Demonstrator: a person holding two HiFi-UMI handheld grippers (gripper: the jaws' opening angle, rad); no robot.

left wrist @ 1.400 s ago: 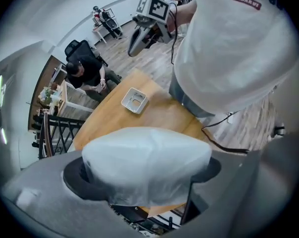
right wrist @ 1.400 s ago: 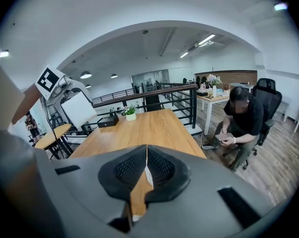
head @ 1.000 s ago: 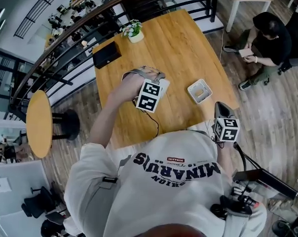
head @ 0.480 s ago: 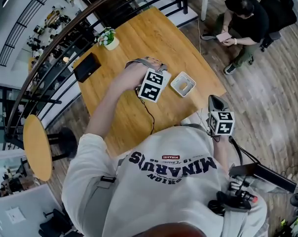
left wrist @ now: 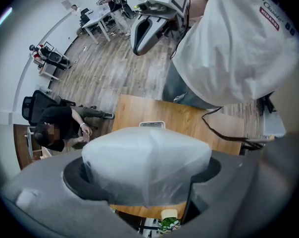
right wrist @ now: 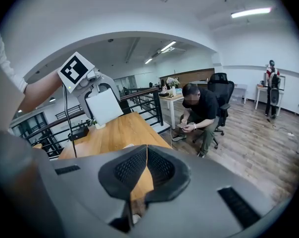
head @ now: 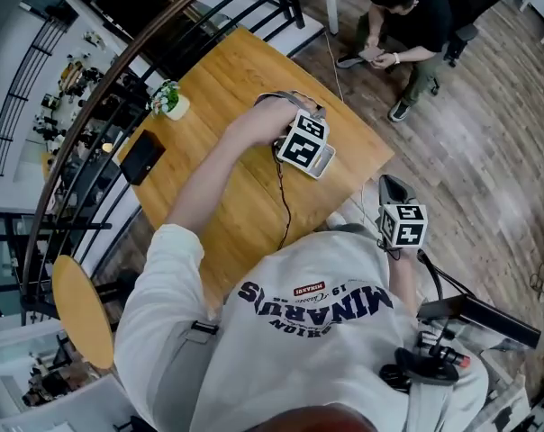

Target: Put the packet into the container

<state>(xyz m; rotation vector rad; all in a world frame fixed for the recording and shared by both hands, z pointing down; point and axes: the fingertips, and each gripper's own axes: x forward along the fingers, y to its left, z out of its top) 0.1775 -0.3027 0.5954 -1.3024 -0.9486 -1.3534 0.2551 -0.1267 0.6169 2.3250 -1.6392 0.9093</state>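
The left hand-held gripper [left wrist: 142, 176] grips the puffy white packet [left wrist: 147, 157], pointing down over the counter [left wrist: 199, 120], and should centre above the container [left wrist: 152, 124] just ahead, lower, then release; the right hand-held gripper [right wrist: 146, 167] hangs closed, empty.

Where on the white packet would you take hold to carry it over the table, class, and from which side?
Grip the packet by its upper part, coming straight down from above, as the left gripper does: its fingers press opposite sides and its soft body bulges between them. Seen from the right gripper view it hangs flat over the table, lower end free.
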